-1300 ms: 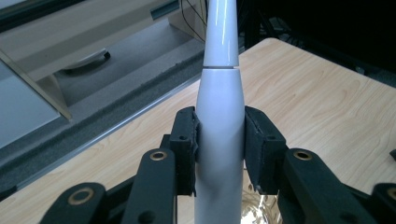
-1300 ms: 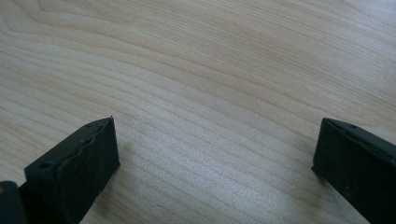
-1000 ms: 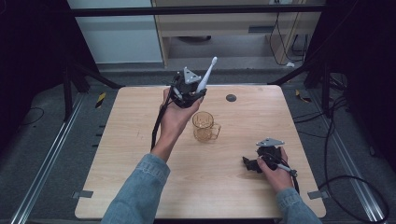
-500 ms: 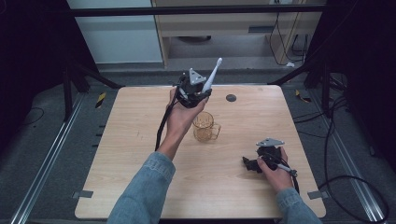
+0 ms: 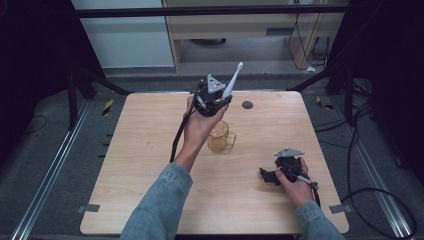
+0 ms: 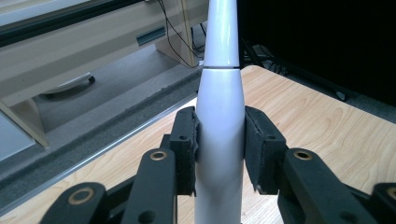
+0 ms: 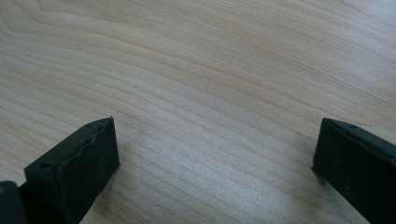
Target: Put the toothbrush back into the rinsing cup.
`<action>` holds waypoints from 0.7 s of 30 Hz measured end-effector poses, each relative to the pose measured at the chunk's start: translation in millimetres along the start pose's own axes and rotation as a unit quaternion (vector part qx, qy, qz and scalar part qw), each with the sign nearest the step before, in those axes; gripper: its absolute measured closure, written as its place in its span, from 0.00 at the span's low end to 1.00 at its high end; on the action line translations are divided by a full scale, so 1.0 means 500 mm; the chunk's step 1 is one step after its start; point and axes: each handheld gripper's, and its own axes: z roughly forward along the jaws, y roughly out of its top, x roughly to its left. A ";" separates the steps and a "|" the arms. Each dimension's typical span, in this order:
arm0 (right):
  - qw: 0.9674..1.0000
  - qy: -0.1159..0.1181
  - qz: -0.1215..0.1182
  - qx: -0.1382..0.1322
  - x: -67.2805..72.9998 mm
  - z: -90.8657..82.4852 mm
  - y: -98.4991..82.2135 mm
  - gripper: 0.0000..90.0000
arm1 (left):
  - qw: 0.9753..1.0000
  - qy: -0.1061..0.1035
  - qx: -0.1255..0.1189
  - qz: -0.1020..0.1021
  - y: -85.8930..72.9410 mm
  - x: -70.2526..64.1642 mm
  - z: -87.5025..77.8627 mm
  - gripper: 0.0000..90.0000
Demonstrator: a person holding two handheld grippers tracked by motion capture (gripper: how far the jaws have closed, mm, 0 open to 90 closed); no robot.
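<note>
toothbrush [image 6: 219,116] pinched upright in left gripper [image 5: 212,97] | above glass mug [image 5: 221,136] | right gripper [image 7: 215,154] spread wide (resting on counter [image 5: 150,150])

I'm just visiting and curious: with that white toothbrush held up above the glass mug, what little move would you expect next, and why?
Probably lowering the left gripper a bit toward the mug. Its jaws are shut on the toothbrush, which points up and away, and the gripper hangs just above and behind the upright mug. The right gripper rests open on the table, so it seems idle.
</note>
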 end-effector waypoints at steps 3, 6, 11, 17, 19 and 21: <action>1.000 0.000 0.000 0.000 0.000 0.000 0.000 0.00 | 1.000 0.001 0.000 0.000 -0.001 0.001 0.003 0.74; 1.000 0.000 -0.001 0.000 0.000 0.000 0.000 0.00 | 1.000 -0.003 0.000 -0.003 -0.004 0.001 0.005 0.74; 1.000 0.000 0.000 0.000 0.000 0.000 0.000 0.00 | 1.000 -0.004 -0.002 -0.002 -0.009 -0.001 0.009 0.74; 1.000 0.000 -0.001 0.000 0.000 0.000 0.000 0.00 | 1.000 -0.008 -0.005 -0.004 -0.018 0.000 0.012 0.74; 1.000 0.000 0.000 0.000 0.000 0.000 0.000 0.00 | 1.000 -0.008 -0.006 -0.002 -0.021 0.000 0.012 0.74; 1.000 0.000 0.000 0.000 0.000 0.000 0.000 0.00 | 1.000 -0.008 -0.007 -0.003 -0.024 0.001 0.013 0.74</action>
